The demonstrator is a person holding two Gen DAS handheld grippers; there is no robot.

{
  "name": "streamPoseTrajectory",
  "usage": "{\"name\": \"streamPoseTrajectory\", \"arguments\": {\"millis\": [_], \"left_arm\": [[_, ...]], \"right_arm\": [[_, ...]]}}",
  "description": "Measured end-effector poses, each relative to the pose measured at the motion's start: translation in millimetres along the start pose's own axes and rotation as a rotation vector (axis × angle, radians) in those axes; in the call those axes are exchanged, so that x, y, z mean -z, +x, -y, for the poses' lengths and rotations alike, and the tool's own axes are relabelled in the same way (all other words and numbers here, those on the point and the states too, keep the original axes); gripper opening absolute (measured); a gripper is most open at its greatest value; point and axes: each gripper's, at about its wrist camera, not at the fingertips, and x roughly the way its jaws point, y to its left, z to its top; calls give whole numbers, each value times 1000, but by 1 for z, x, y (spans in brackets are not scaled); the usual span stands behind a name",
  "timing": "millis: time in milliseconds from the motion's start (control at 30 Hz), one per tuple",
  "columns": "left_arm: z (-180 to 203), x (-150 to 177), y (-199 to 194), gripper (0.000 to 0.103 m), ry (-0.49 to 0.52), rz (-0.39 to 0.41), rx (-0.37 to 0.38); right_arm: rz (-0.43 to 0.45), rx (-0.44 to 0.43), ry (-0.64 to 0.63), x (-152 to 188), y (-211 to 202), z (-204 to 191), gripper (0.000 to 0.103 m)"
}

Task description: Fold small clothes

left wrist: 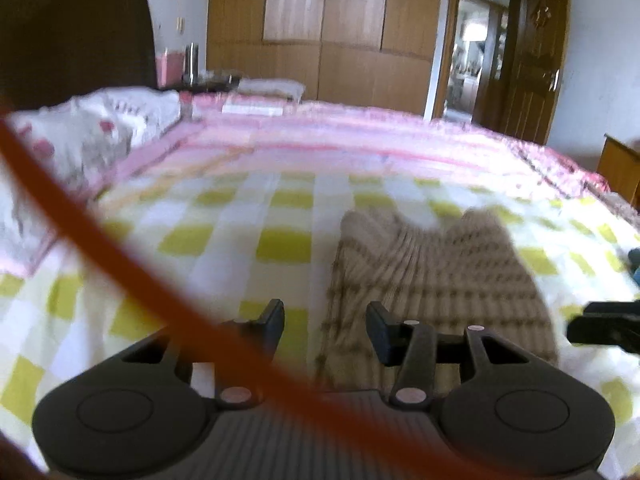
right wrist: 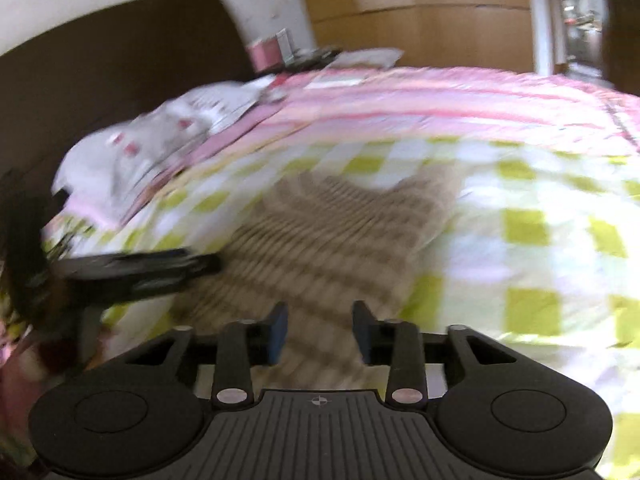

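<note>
A small beige striped garment [left wrist: 432, 272] lies flat on a yellow-and-white checked sheet [left wrist: 224, 232]; it also shows in the right wrist view [right wrist: 332, 232]. My left gripper [left wrist: 325, 326] is open and empty, just above the garment's near left edge. My right gripper [right wrist: 320, 330] is open and empty over the garment's near end. The right gripper's tip shows at the right edge of the left wrist view [left wrist: 604, 326]. The left gripper shows at the left of the right wrist view [right wrist: 136, 270]. Both views are motion-blurred.
A pink striped bedcover [left wrist: 360, 136] lies beyond the checked sheet. A white floral pillow [left wrist: 92, 128] and a dark headboard [left wrist: 76, 36] are at the left. A wooden wardrobe [left wrist: 328, 28] and a doorway [left wrist: 476, 52] stand behind. An orange cable [left wrist: 120, 248] crosses the left wrist view.
</note>
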Motion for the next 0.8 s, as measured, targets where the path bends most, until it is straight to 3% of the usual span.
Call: {"name": "streamPoseTrajectory", "arguments": {"millis": [100, 233, 433, 633, 800], "left_arm": [[11, -17, 3, 53, 33, 41, 28], [25, -30, 39, 53, 77, 15, 41], [15, -22, 79, 54, 96, -80, -98], [-8, -13, 84, 55, 47, -125, -140], [-15, -12, 57, 55, 23, -106, -88]], "right_arm": [[39, 38, 26, -14, 12, 14, 40], [39, 61, 46, -28, 42, 21, 41], [-9, 78, 62, -28, 78, 24, 41], [-40, 66, 102, -25, 104, 27, 42], [-5, 40, 163, -24, 74, 32, 45]]}}
